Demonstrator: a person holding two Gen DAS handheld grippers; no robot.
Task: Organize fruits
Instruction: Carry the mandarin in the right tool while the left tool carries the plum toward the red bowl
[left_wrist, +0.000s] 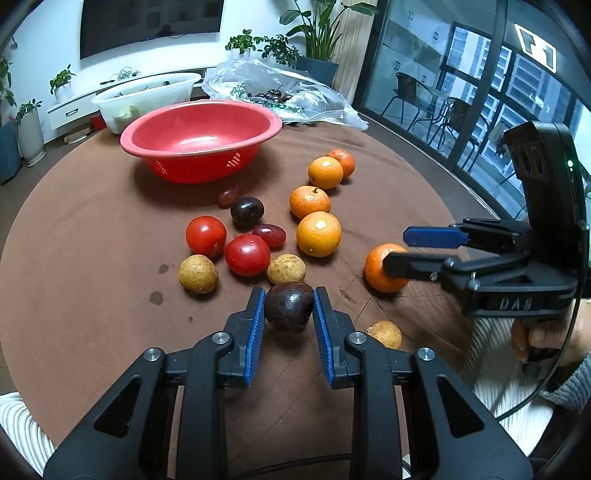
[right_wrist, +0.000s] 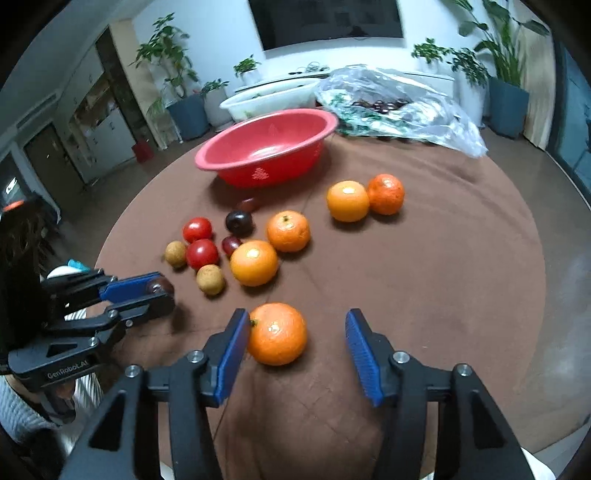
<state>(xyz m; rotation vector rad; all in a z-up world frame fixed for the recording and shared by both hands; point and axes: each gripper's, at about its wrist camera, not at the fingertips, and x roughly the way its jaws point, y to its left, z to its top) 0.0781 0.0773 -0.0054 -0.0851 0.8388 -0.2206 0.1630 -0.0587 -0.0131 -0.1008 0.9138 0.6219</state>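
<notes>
My left gripper (left_wrist: 289, 308) is shut on a dark purple plum (left_wrist: 289, 306) just above the brown table; it also shows in the right wrist view (right_wrist: 162, 290). My right gripper (right_wrist: 295, 334) is open around an orange (right_wrist: 277, 333), which touches the left pad; the same orange shows in the left wrist view (left_wrist: 384, 267). Other oranges (left_wrist: 318, 233), two tomatoes (left_wrist: 247, 254), a second plum (left_wrist: 247, 212), grapes (left_wrist: 269, 235) and small tan fruits (left_wrist: 197, 274) lie ahead. A red colander bowl (left_wrist: 201, 142) stands empty at the back.
A white tub (left_wrist: 147, 98) and a clear plastic bag with cherries (left_wrist: 280, 94) sit behind the red bowl. A tan fruit (left_wrist: 385, 333) lies by my left gripper's right finger. The round table edge (left_wrist: 461, 192) curves along the right.
</notes>
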